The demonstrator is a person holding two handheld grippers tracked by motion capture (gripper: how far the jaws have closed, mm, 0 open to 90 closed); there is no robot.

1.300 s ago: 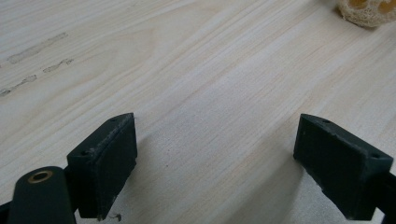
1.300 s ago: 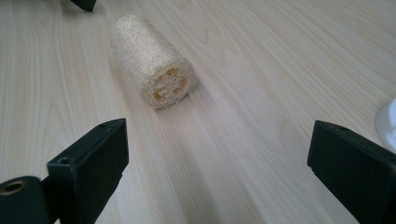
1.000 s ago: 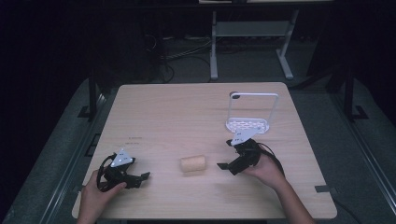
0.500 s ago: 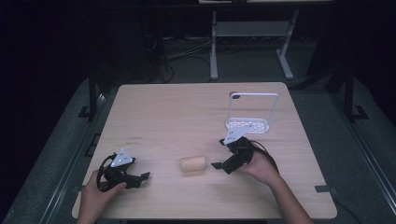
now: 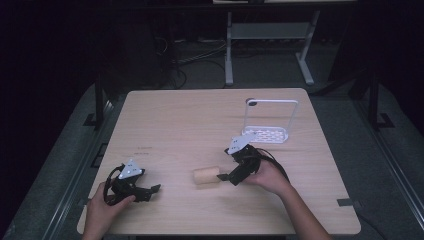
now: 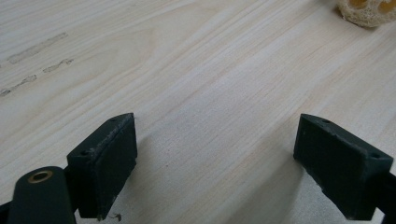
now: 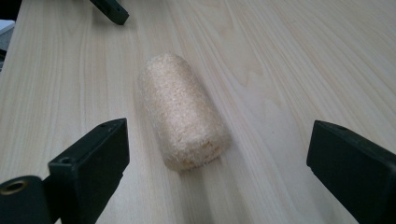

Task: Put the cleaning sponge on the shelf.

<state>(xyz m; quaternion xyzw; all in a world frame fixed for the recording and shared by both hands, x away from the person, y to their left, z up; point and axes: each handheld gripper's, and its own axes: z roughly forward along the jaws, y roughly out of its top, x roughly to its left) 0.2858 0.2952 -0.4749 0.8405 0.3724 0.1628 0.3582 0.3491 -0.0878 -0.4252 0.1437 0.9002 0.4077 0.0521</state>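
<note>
Your right gripper is spread before the loofah: tan, rough, cylindrical, lying near the tabletop's front edge; left gripper also spread.

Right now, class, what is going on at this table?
A person holds a gripper in each hand. The right gripper, open, is lined up on a tan loofah roll lying on the wooden table, not yet gripping it. The left gripper sits open near the table's front edge. A white rack stands behind.
</note>
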